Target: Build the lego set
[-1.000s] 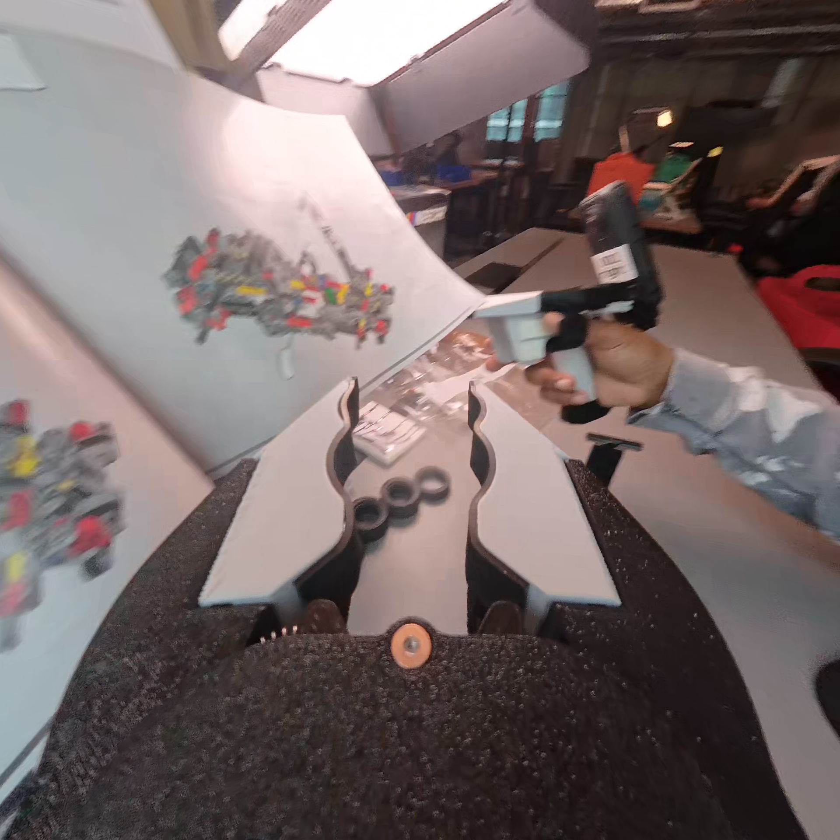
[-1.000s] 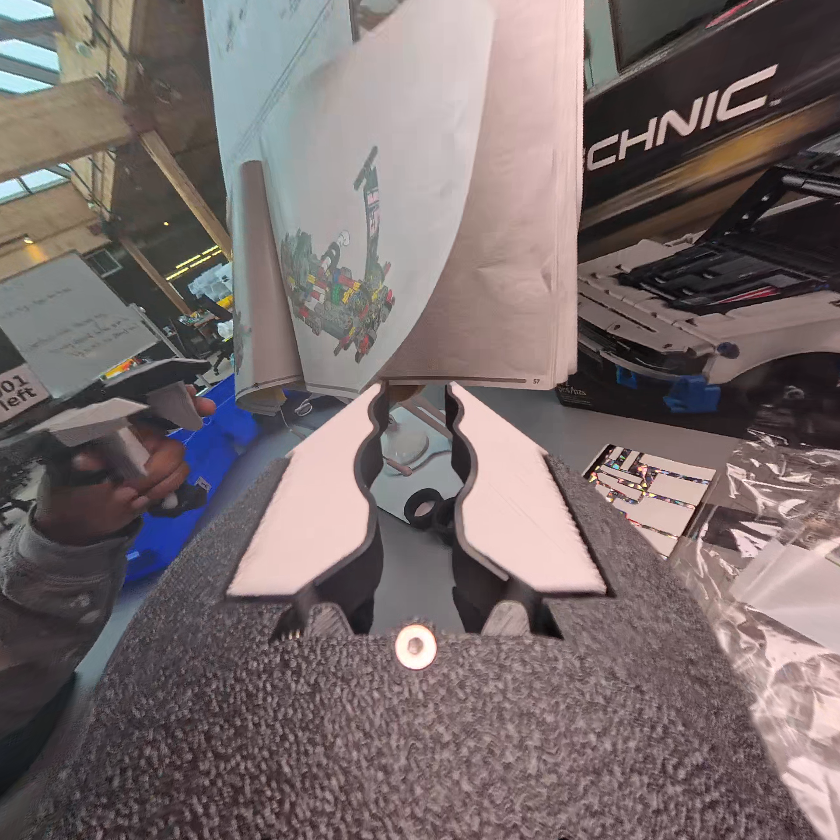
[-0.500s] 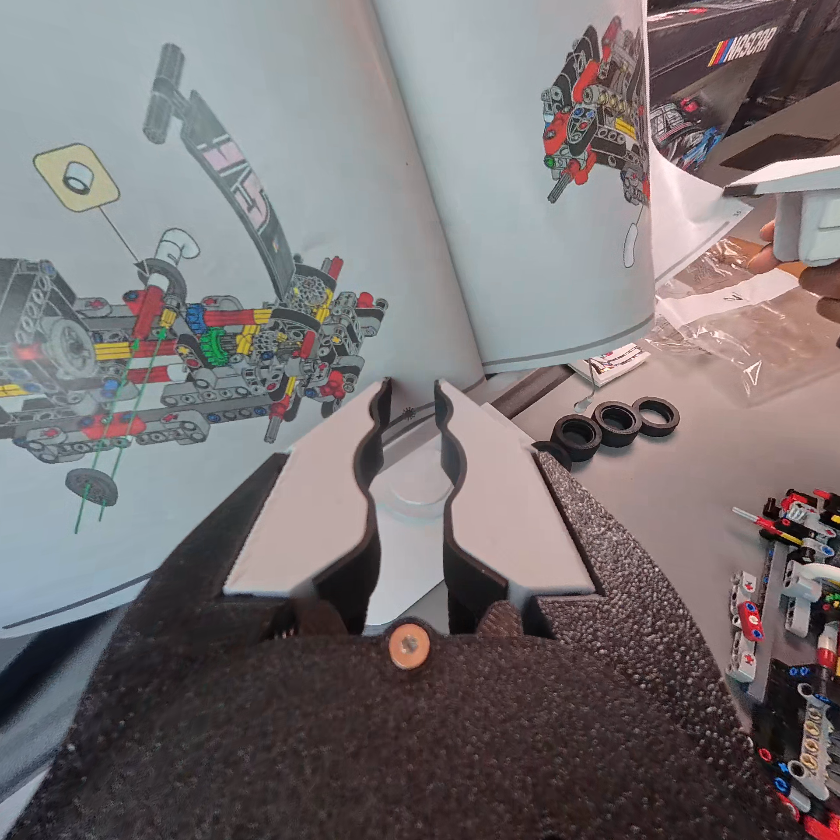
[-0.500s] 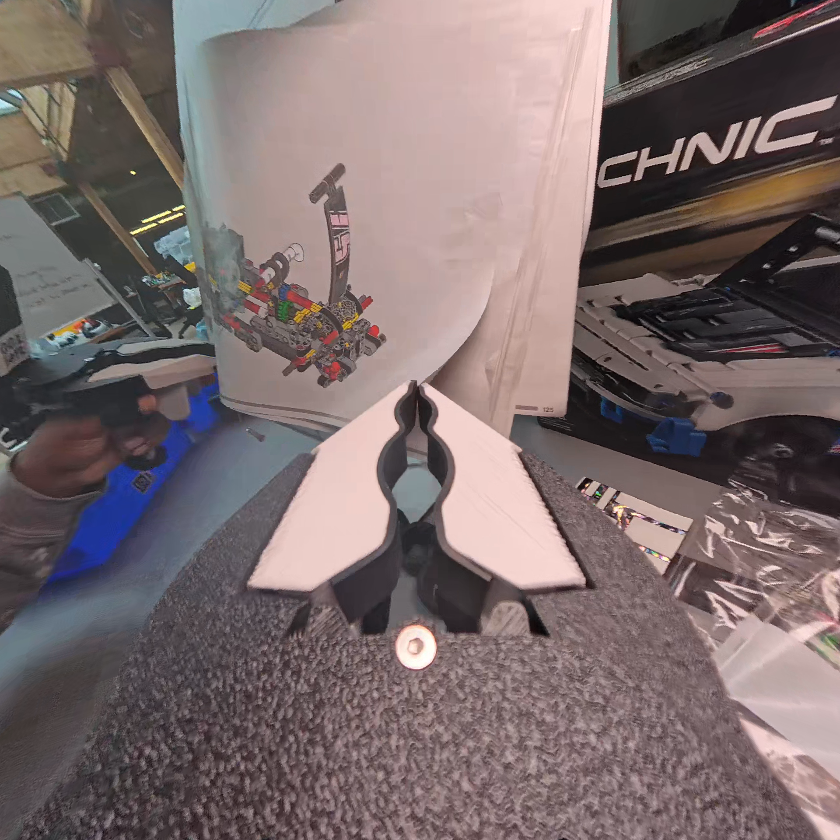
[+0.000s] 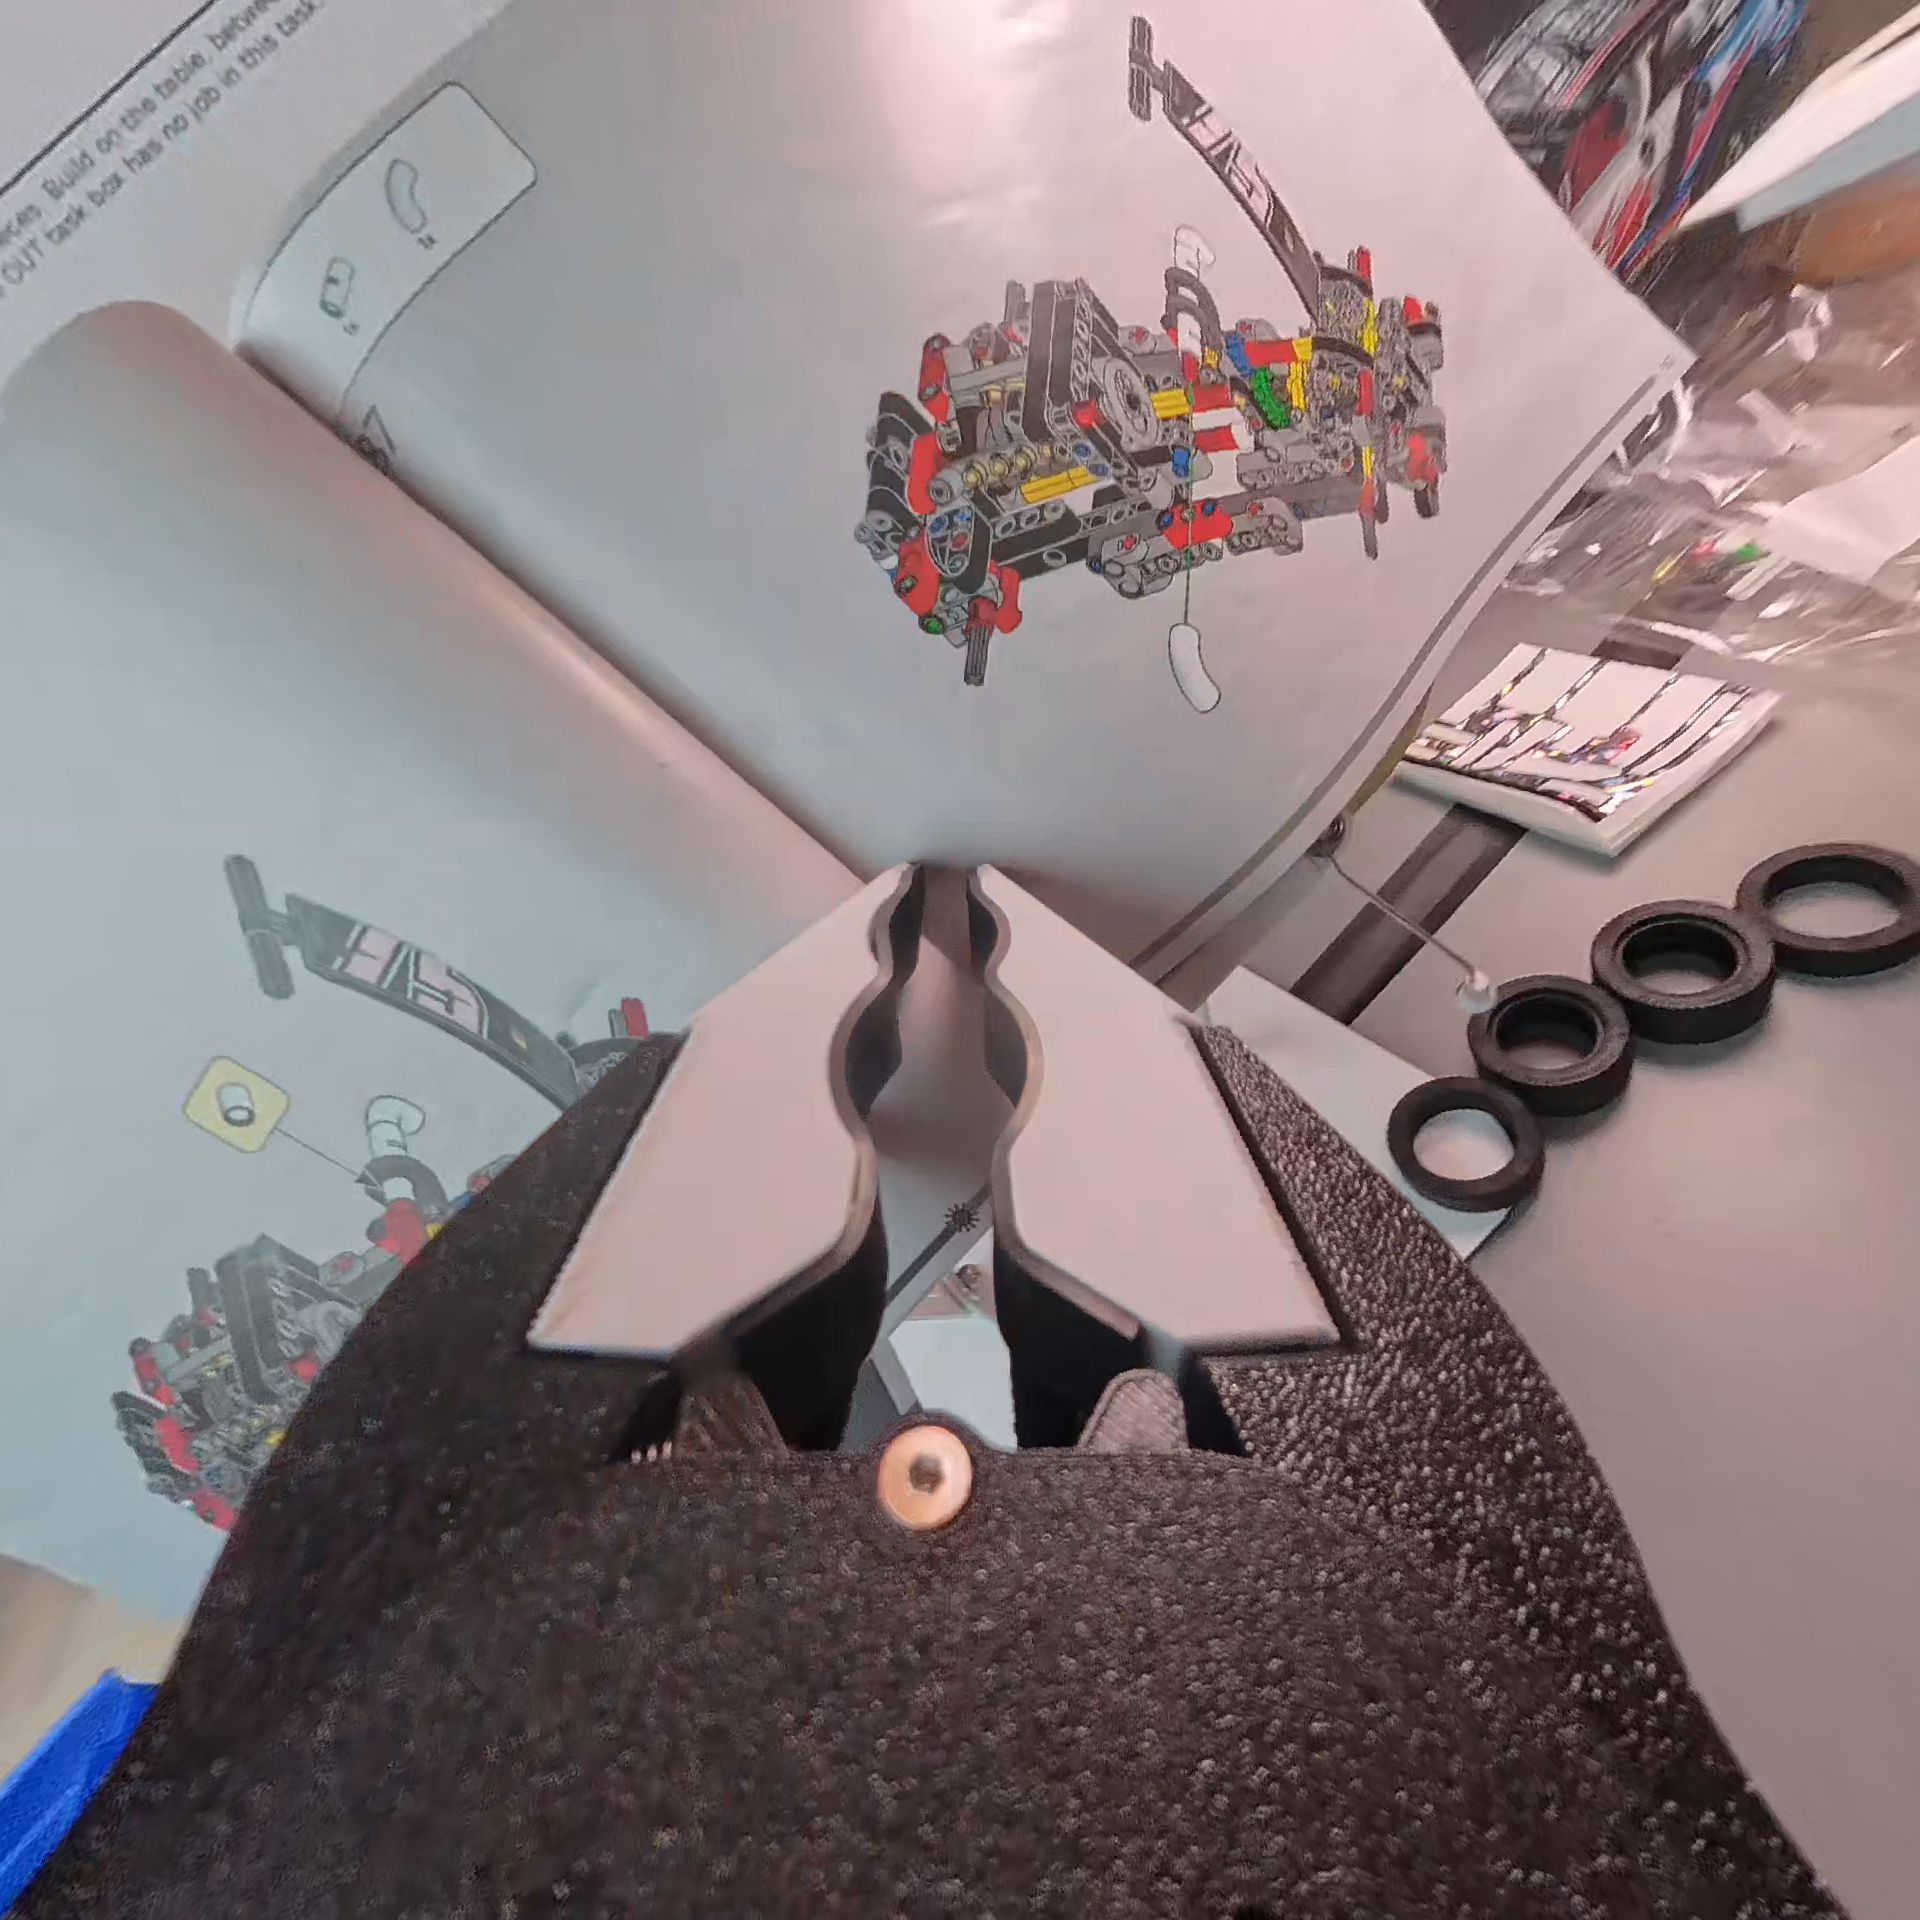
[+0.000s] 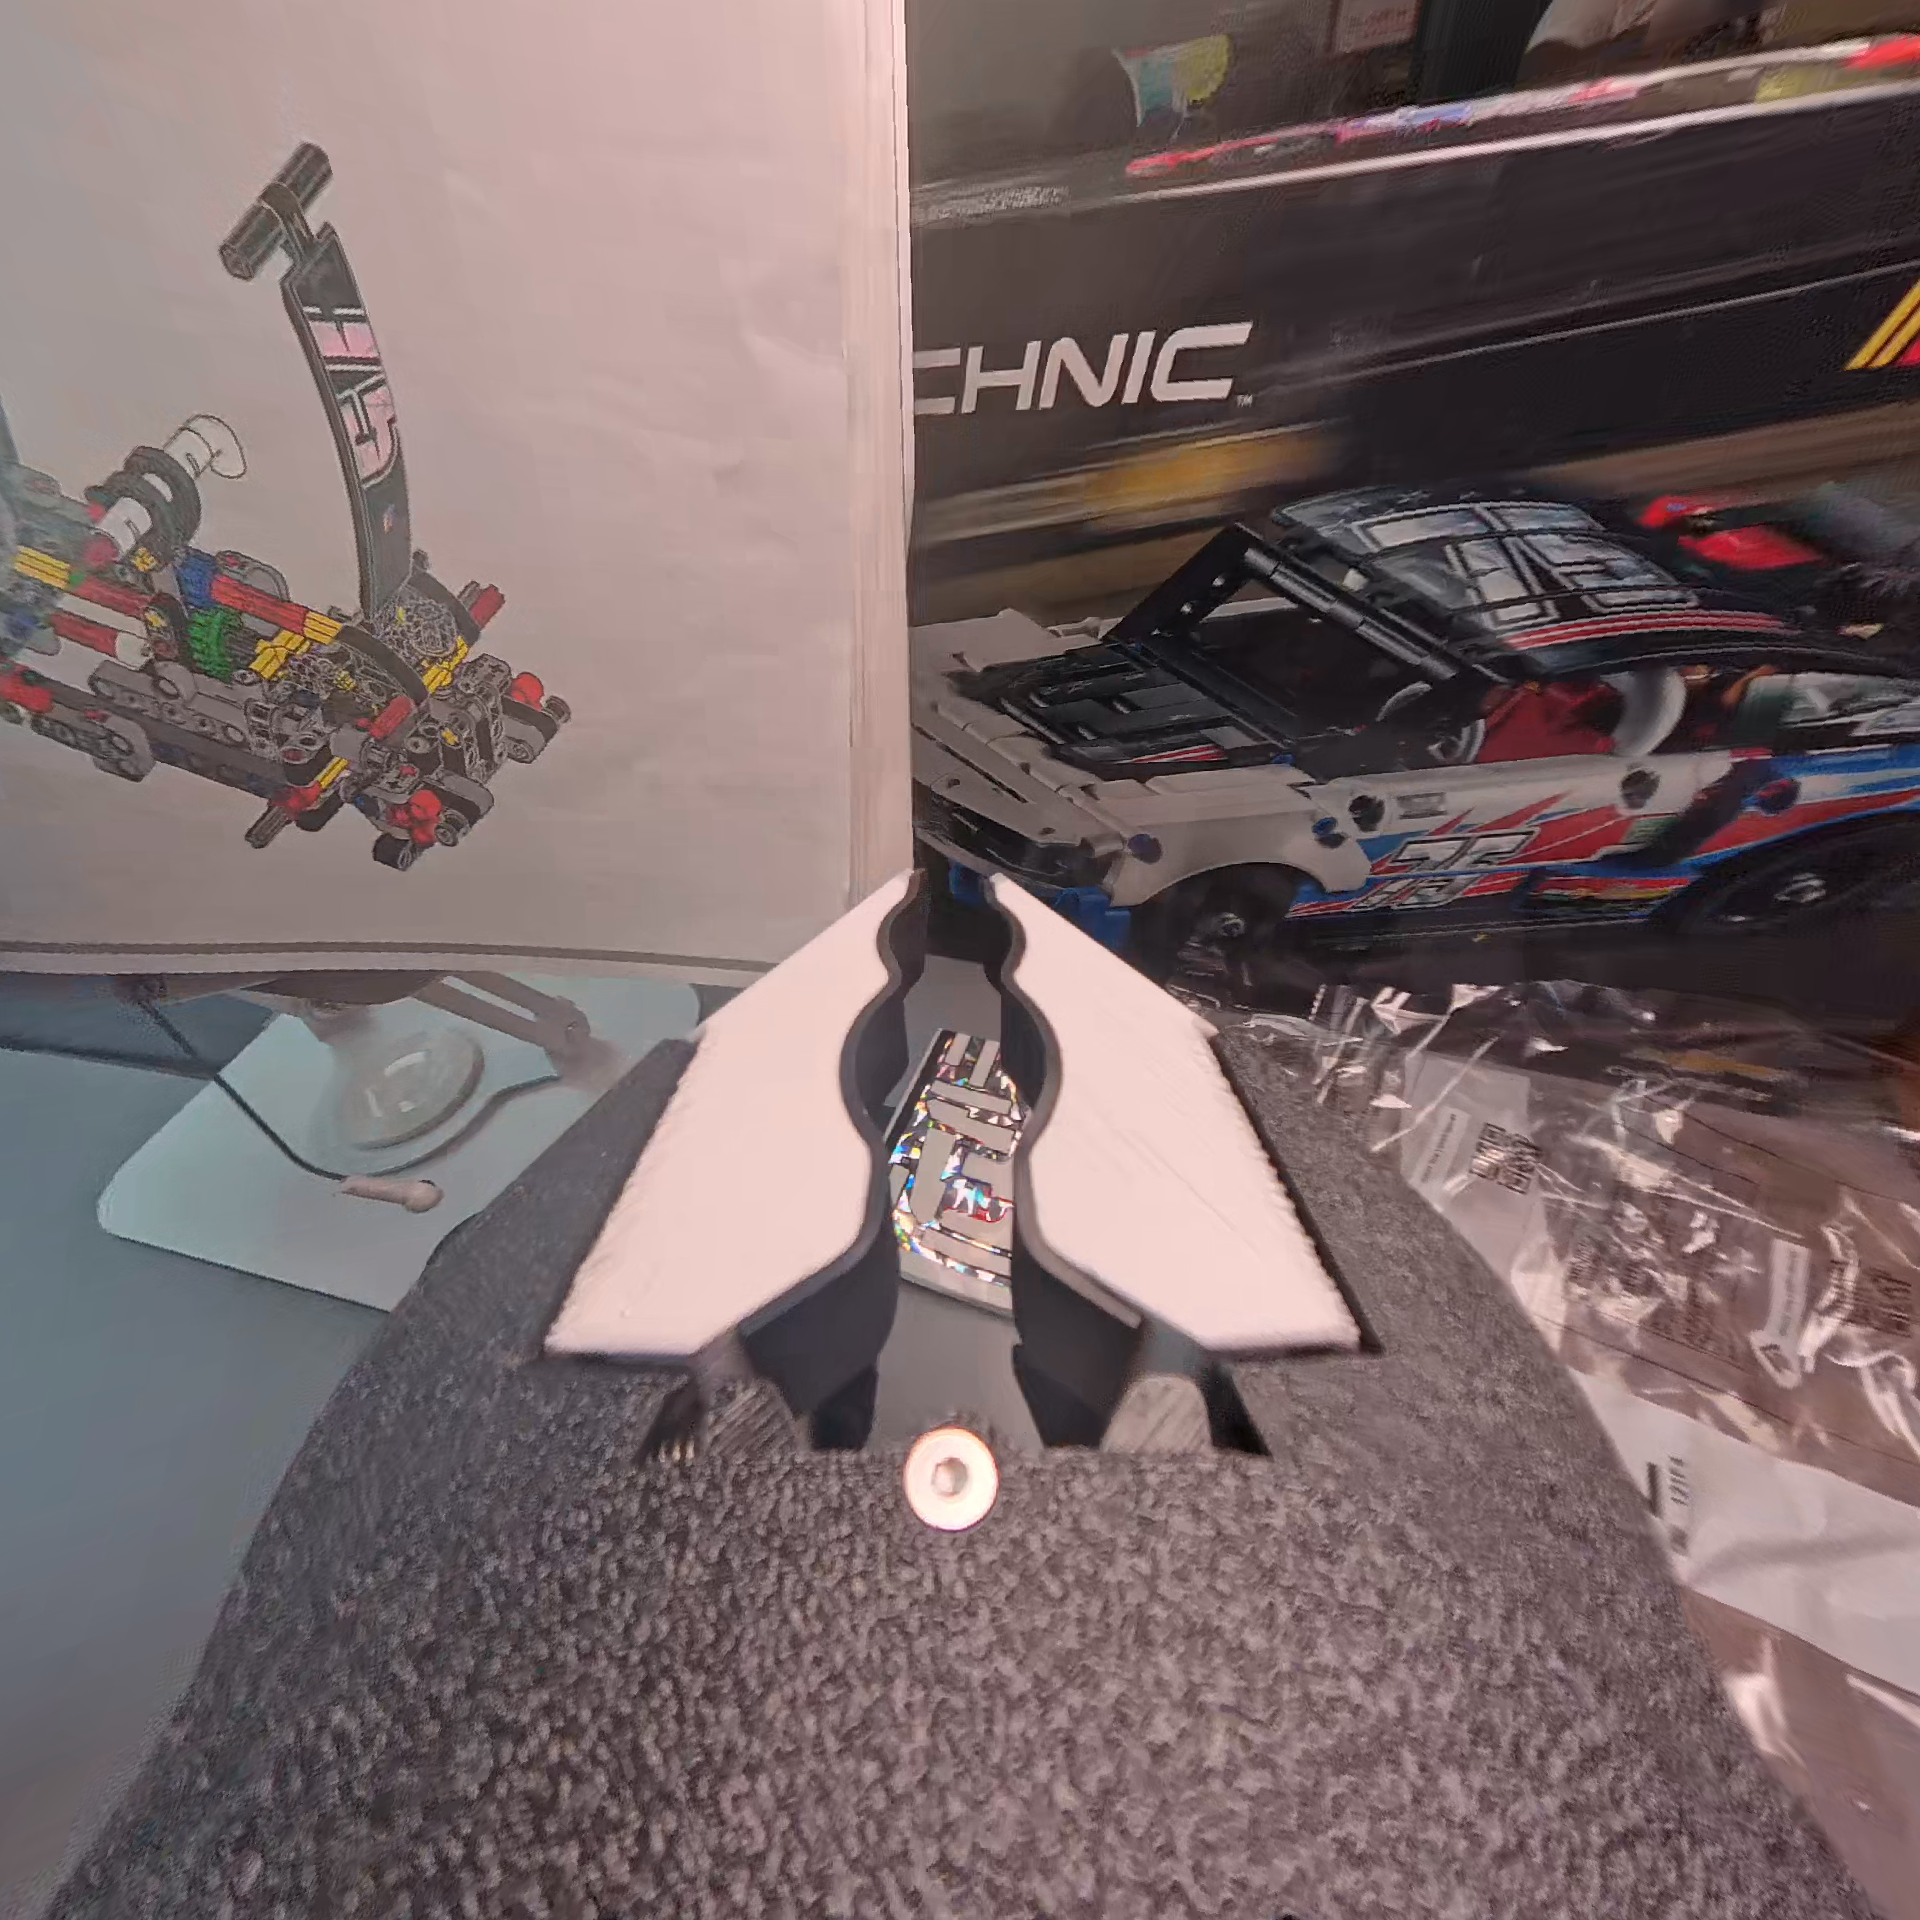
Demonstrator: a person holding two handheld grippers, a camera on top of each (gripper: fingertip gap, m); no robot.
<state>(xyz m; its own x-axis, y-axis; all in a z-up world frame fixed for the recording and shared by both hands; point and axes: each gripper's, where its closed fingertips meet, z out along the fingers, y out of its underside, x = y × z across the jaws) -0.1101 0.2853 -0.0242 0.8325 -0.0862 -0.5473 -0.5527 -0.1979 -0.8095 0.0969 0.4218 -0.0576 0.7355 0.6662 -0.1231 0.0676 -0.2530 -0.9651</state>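
The open instruction booklet (image 5: 644,447) stands on a stand and fills the left wrist view. One page curls over with a drawing of the model. My left gripper (image 5: 943,875) is nearly closed, its tips pinching the lower edge of that curled page. Several black tyres (image 5: 1681,968) lie in a row on the grey table to its right. In the right wrist view the booklet (image 6: 499,436) stands at the left. My right gripper (image 6: 958,885) is at the booklet's lower right corner, jaws a narrow gap apart with nothing between them. A shiny sticker sheet (image 6: 956,1174) lies under it.
The large black set box (image 6: 1455,665) with a race car picture stands behind the table at the right. Clear plastic bags (image 6: 1558,1226) cover the table at the right. The stand's pale base (image 6: 260,1195) sits under the booklet. The sticker sheet (image 5: 1590,738) lies behind the tyres.
My left gripper has swung to the booklet and closed on a page's lower edge. My right gripper has turned right, off the page, its jaws slightly parted. The other hand has left both views.
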